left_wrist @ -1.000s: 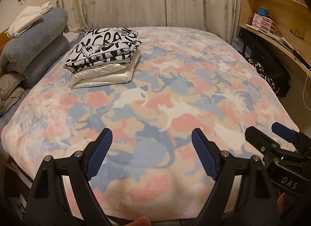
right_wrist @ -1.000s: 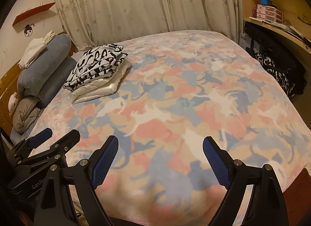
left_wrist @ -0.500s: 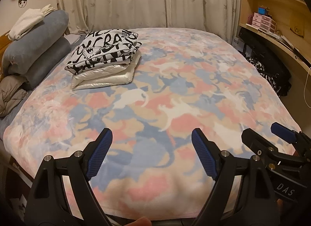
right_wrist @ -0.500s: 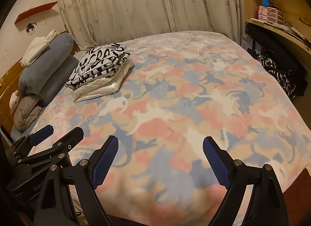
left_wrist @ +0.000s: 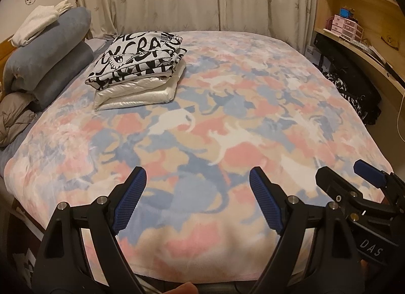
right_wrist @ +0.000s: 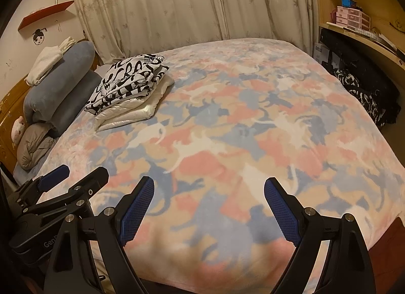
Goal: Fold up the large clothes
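A cat-print blanket (left_wrist: 227, 121) covers the bed wide ahead of both grippers, its near edge falling away just under their fingers. The left gripper (left_wrist: 197, 197) and right gripper (right_wrist: 208, 205) hang side by side, both spread with nothing between their pads. Far ahead to their left lies the folded clothes stack (left_wrist: 136, 68), a black-and-white garment (right_wrist: 129, 81) topmost, beside grey-blue pillows (left_wrist: 48, 53); only the right view shows a pink plush (right_wrist: 17, 128).

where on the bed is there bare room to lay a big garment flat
The blanket lies bare from the folded stack across to the right edge by the desk, and forward to the open left gripper and right gripper. It is crowded at the far left: stack, then pillows.
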Demonstrator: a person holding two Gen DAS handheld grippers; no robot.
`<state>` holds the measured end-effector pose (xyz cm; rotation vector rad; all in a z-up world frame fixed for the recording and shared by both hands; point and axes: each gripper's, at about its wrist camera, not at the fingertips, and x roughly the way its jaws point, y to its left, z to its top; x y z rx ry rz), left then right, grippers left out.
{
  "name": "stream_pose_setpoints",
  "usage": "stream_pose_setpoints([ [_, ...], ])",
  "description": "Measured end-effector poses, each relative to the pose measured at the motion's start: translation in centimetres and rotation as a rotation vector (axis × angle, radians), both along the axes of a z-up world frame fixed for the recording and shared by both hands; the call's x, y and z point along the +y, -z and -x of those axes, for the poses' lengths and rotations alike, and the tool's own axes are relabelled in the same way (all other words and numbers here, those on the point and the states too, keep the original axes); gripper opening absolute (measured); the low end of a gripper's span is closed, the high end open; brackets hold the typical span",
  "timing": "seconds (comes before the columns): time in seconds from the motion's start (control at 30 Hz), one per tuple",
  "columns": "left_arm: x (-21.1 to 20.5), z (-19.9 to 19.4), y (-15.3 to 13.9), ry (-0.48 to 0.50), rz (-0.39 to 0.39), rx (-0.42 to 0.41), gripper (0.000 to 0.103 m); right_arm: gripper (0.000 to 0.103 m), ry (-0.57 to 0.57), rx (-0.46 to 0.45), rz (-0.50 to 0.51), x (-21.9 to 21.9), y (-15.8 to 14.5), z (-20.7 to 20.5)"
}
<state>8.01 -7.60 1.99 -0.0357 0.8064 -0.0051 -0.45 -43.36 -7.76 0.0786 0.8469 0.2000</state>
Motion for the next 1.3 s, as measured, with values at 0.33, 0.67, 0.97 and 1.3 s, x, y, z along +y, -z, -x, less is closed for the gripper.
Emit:
stream_pose_setpoints([
  [0.33,0.2,-0.3,0.7,0.002,0.000,0.015,0.082,0.090,-0.002,0.007,0.001,-0.1,0.4,-0.1],
  [0.67,0.0,-0.4,1.0,0.002,0.000,0.019,0.082,0.090,-0.004,0.007,0.001,-0.2,0.4,-0.1],
  [0.97,0.0,-0.3,1.2,0.001,0.000,0.022,0.082,0.090,-0.005,0.008,0.004,-0.3,0.6,0.0],
  [1.3,0.0,-0.3,1.3,0.002,-0.001,0.023,0.082,0.090,-0.007,0.009,0.004,-0.3,0.6,-0.1],
])
